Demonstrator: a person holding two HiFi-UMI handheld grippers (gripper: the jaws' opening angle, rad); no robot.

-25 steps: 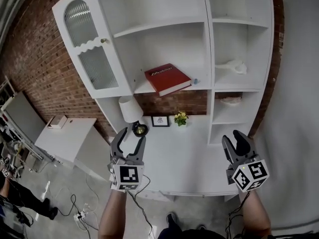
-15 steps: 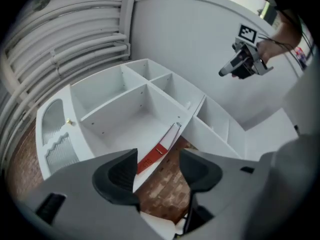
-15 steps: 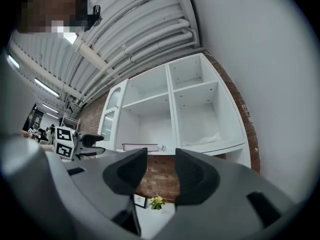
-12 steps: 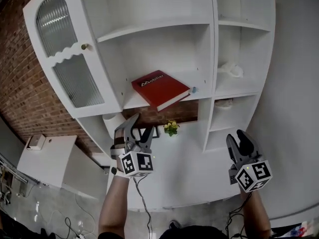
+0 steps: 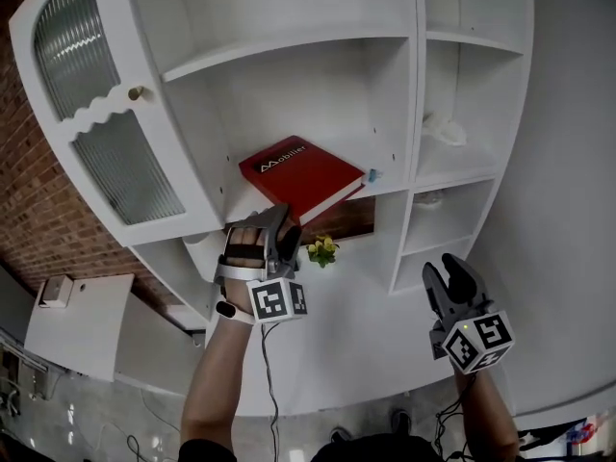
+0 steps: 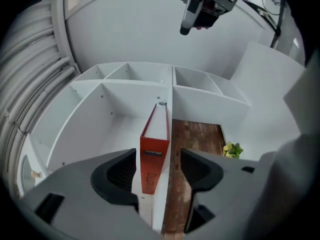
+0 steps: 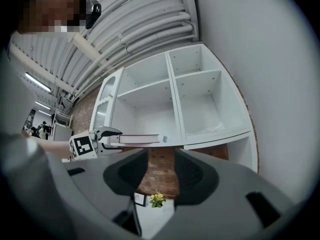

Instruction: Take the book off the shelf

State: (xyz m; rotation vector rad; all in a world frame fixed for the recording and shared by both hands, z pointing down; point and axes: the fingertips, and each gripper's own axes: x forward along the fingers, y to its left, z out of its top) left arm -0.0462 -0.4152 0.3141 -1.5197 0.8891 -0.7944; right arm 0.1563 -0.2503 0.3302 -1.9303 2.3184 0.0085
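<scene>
The red book (image 5: 301, 176) lies flat, cover up, on the middle board of the white shelf unit (image 5: 395, 183), and its near side comes a little out over the front edge of that board. The left gripper (image 5: 276, 219) is raised to exactly this side. In the right gripper view one of its jaws stands above the book and the other below it, so the thin side of the book lies across the gap. In the left gripper view the book shows edge-on between the jaws, with its length running straight away from them into the compartment. The jaws are opening at this moment, and I see a small free space on each side of the book, so the pads do not press it yet. The edge of the board seems to lie in the same gap, just beside the book, and I judge this is the point to watch: the lower jaw should go between book and board, not under the board. The right gripper (image 5: 448, 275) hangs low and well apart from the shelf, off to the right of the book. Its jaws are closing slowly, with nothing between them. The left hand is therefore clearly the nearer one, and a pull along the book's length, toward the person, looks like the natural way out.
</scene>
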